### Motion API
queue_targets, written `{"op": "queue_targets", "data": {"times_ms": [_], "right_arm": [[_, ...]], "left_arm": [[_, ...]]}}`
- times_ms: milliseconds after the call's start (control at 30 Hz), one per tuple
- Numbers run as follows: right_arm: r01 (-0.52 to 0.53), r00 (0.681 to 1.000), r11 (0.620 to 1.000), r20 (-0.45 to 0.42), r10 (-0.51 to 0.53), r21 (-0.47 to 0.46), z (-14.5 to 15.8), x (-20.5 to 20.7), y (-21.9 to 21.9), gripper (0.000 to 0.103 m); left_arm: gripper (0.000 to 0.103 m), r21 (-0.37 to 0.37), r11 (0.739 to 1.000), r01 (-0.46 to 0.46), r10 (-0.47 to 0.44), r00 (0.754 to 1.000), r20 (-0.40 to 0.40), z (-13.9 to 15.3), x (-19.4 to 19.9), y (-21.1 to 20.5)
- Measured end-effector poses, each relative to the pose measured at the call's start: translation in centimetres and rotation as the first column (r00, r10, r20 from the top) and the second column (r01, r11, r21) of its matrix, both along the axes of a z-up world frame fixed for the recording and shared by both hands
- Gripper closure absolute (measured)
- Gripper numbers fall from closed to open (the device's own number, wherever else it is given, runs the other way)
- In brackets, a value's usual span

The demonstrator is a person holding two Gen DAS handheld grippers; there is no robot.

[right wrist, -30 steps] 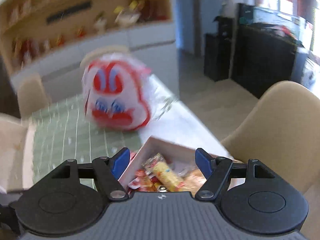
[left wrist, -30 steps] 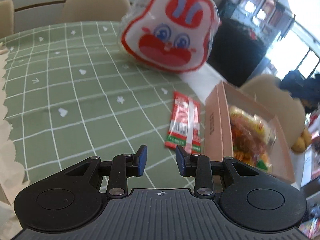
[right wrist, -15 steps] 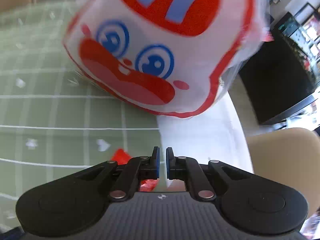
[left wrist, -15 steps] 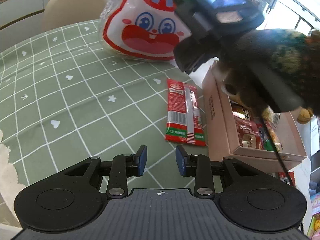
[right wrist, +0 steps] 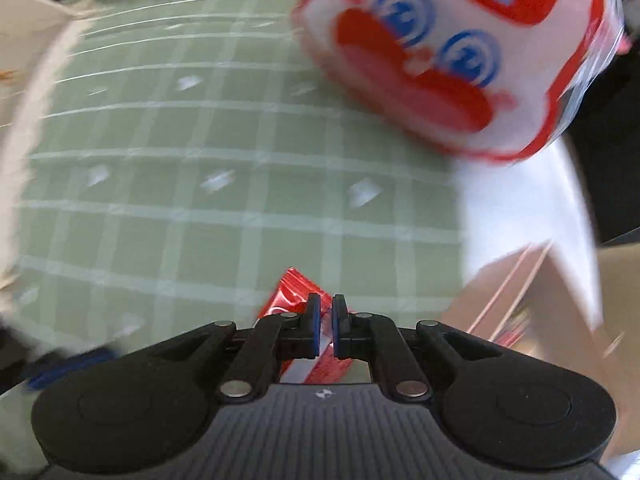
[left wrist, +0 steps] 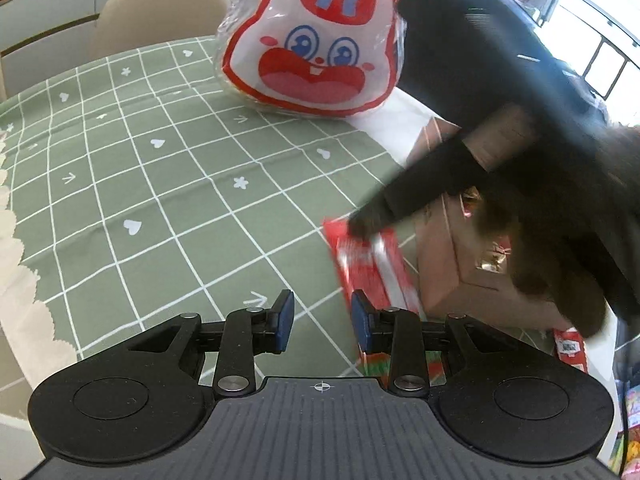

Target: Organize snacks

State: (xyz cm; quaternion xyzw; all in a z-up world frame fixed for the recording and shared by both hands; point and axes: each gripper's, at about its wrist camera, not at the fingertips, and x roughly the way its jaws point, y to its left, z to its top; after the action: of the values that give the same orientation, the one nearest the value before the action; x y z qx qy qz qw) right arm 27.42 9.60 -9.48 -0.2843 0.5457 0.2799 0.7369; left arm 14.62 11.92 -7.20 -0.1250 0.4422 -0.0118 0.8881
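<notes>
Red foil snack packet (right wrist: 298, 304) pinched between the right gripper (right wrist: 326, 326) fingers.
Left gripper (left wrist: 322, 322) hovers half-open, empty, beside the cardboard box (left wrist: 444, 264); glossy rabbit-face bag (left wrist: 316, 40) beyond.

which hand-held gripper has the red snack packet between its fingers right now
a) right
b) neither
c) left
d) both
a: in the right wrist view the right hand-held gripper has its fingers nearly shut on the red snack packet, while the left hand-held gripper is open above the green tablecloth with nothing in it.
</notes>
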Motion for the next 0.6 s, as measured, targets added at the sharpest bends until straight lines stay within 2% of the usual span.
{"op": "queue_targets", "data": {"times_ms": [100, 167, 267, 367, 433, 500, 567, 600], "right_arm": [[-0.023, 0.998, 0.998, -0.056, 0.027, 0.062, 1.1, -3.0, -0.9, 0.097], [-0.025, 0.999, 0.993, -0.037, 0.03, 0.118, 2.6, -4.6, -2.1, 0.097], [0.051, 0.999, 0.975, -0.005, -0.051, 0.216, 5.4, -5.7, -5.3, 0.097], [0.122, 0.982, 0.952, 0.103, -0.156, 0.279, 8.0, -7.7, -9.9, 0.097], [0.168, 0.953, 0.94, 0.196, -0.232, 0.297, 8.6, -9.0, -13.2, 0.096], [0.219, 0.909, 0.926, 0.28, -0.308, 0.309, 8.7, -10.6, -16.7, 0.087], [0.275, 0.857, 0.907, 0.345, -0.382, 0.32, 8.4, -12.4, -19.9, 0.058], [0.306, 0.83, 0.896, 0.37, -0.417, 0.323, 8.0, -13.4, -21.4, 0.051]], "left_arm": [[0.068, 0.005, 1.0, 0.015, -0.015, 1.0, 0.001, 0.4, -0.3, -0.3], [0.068, 0.006, 1.0, 0.021, -0.021, 1.0, 0.001, 0.6, -0.6, -0.5], [0.068, 0.002, 1.0, 0.007, -0.007, 1.0, 0.014, 0.9, -1.2, -0.8], [0.068, -0.006, 1.0, -0.009, 0.01, 0.999, 0.047, 1.0, -1.6, -1.8], [0.068, -0.009, 1.0, 0.03, -0.029, 0.997, 0.068, 1.0, -1.6, -3.3], [0.068, 0.024, 0.997, 0.077, -0.079, 0.994, 0.081, 0.9, -1.5, -5.2], [0.067, 0.12, 0.987, 0.108, -0.119, 0.989, 0.087, 0.4, -1.3, -7.2], [0.067, 0.158, 0.981, 0.113, -0.127, 0.988, 0.083, 0.1, -1.3, -7.8]]}}
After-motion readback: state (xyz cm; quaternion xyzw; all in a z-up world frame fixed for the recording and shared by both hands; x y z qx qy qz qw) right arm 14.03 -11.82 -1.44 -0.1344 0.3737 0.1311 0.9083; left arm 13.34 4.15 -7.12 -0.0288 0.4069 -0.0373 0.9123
